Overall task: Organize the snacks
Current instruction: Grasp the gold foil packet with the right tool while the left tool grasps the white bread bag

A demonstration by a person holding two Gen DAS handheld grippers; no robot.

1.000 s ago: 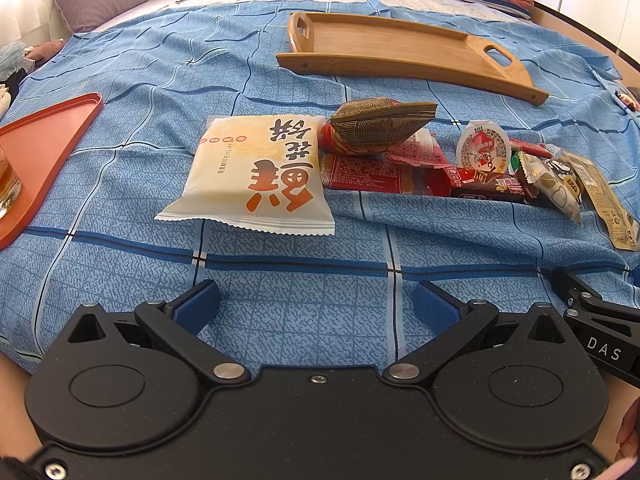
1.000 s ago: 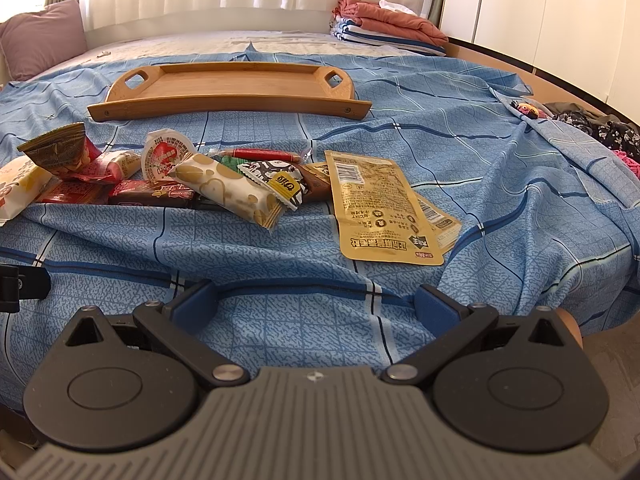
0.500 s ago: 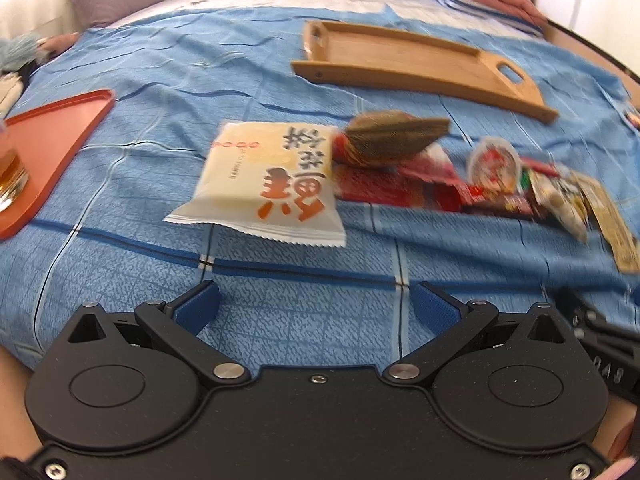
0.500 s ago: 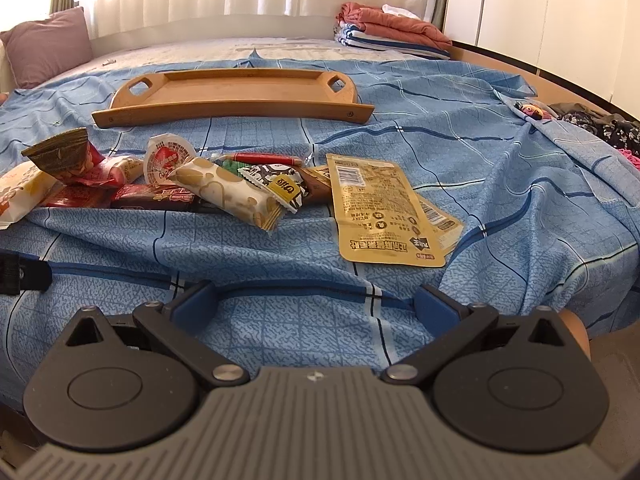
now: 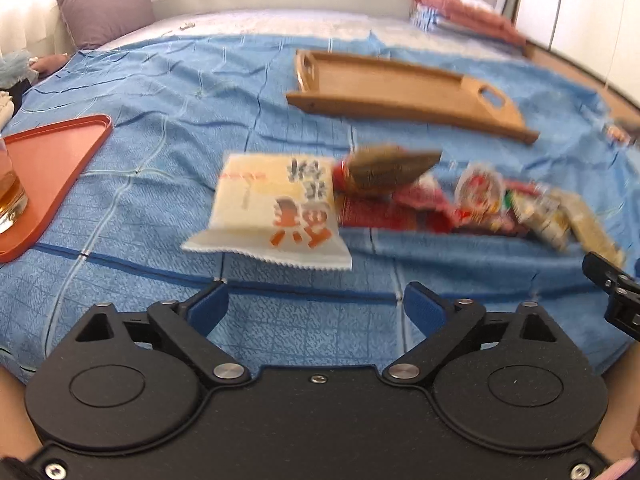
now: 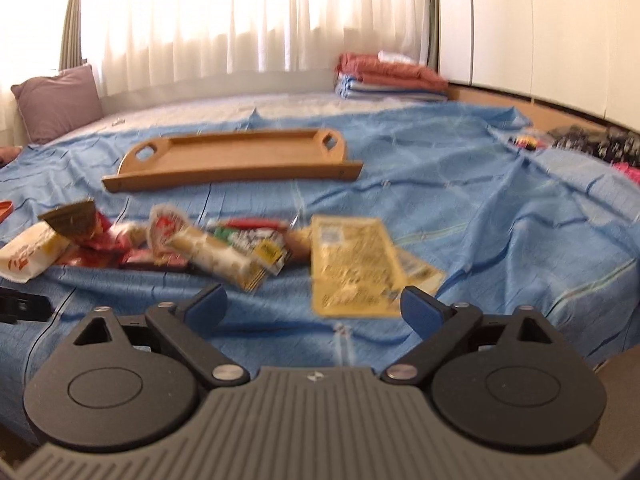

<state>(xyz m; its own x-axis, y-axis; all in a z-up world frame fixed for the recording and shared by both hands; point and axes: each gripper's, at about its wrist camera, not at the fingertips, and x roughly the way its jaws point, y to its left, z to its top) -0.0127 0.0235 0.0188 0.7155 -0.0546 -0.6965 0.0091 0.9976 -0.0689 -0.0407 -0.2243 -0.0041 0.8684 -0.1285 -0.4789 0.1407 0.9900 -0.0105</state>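
On the blue bed (image 5: pixel 160 128), snacks lie in a row. Nearest the left gripper (image 5: pixel 316 306) is the big white cracker bag (image 5: pixel 272 210), straight ahead, pointing away. Just ahead of the right gripper (image 6: pixel 314 306) lies the yellow packet (image 6: pixel 352 264). Both grippers are wide apart, holding nothing.

sunlit white curtains (image 6: pixel 240 20) behind a blue-sheeted bed (image 6: pixel 460 184).
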